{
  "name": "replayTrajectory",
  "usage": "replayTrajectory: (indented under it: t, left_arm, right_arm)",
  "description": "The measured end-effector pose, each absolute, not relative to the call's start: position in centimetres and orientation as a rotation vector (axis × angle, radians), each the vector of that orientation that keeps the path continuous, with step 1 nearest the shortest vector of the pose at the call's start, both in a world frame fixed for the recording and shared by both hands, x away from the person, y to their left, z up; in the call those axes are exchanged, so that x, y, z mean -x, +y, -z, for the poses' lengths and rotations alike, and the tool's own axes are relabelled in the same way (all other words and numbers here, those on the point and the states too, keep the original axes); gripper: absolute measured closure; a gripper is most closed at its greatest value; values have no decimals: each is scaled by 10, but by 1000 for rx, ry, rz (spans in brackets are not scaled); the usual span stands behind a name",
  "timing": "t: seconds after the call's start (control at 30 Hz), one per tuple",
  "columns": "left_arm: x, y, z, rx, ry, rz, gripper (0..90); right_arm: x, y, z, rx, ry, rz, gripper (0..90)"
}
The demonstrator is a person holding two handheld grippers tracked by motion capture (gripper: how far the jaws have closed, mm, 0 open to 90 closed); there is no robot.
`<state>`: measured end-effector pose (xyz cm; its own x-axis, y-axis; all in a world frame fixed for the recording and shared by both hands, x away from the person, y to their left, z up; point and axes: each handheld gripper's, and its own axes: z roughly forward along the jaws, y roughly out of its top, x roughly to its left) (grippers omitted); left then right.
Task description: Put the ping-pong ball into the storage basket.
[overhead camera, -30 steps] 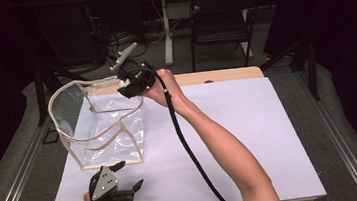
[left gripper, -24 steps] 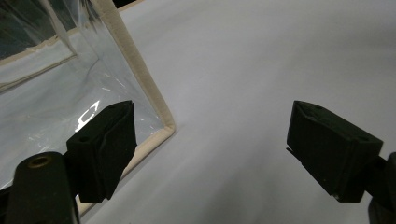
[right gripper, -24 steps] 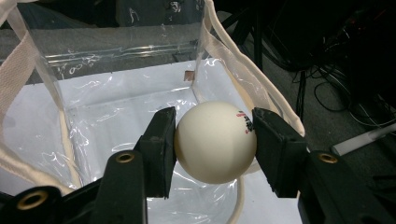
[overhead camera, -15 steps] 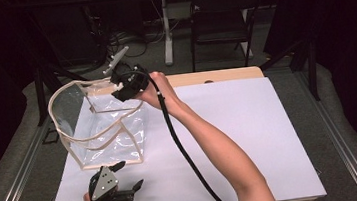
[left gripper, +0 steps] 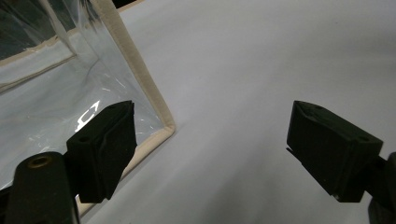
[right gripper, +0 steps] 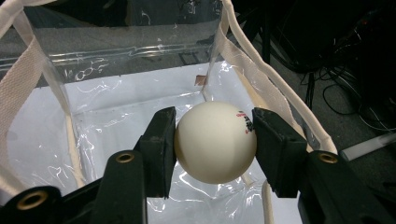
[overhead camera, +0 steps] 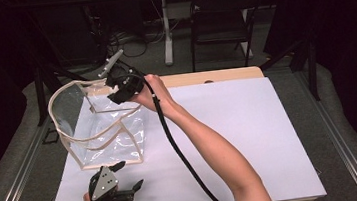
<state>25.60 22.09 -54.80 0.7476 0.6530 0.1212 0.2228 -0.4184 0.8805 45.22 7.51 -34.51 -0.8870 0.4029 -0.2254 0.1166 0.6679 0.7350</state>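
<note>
A clear plastic bag [overhead camera: 100, 129] with cream fabric trim stands open on the left of the white table. My right gripper [overhead camera: 113, 91] hangs over the bag's far right rim, shut on a white ping-pong ball [right gripper: 215, 141] that sits above the bag's open mouth [right gripper: 140, 107]. The ball carries small red and black print. My left gripper [overhead camera: 128, 175] rests low near the table's front edge, open with nothing between its jaws. In the left gripper view the bag's near bottom corner [left gripper: 161, 128] lies just ahead of the left jaw.
The white table surface [overhead camera: 249, 123] stretches wide to the right of the bag. A black cable [overhead camera: 183, 160] trails from the right gripper along the forearm. Beyond the table stand a dark chair [overhead camera: 221, 20] and floor cables [overhead camera: 130, 47].
My right gripper has moved left with the ball, from the bag's right rim to a spot over its open mouth. The left gripper has stayed put.
</note>
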Motion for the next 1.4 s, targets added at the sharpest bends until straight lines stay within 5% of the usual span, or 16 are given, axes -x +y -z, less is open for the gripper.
replayTrajectory:
  t: [1.4]
  left_arm:
    - [-256, 221, 548, -1989, 654, -556, 162]
  right_arm:
    - [-457, 102, 369, -382, 2605, -977, 513]
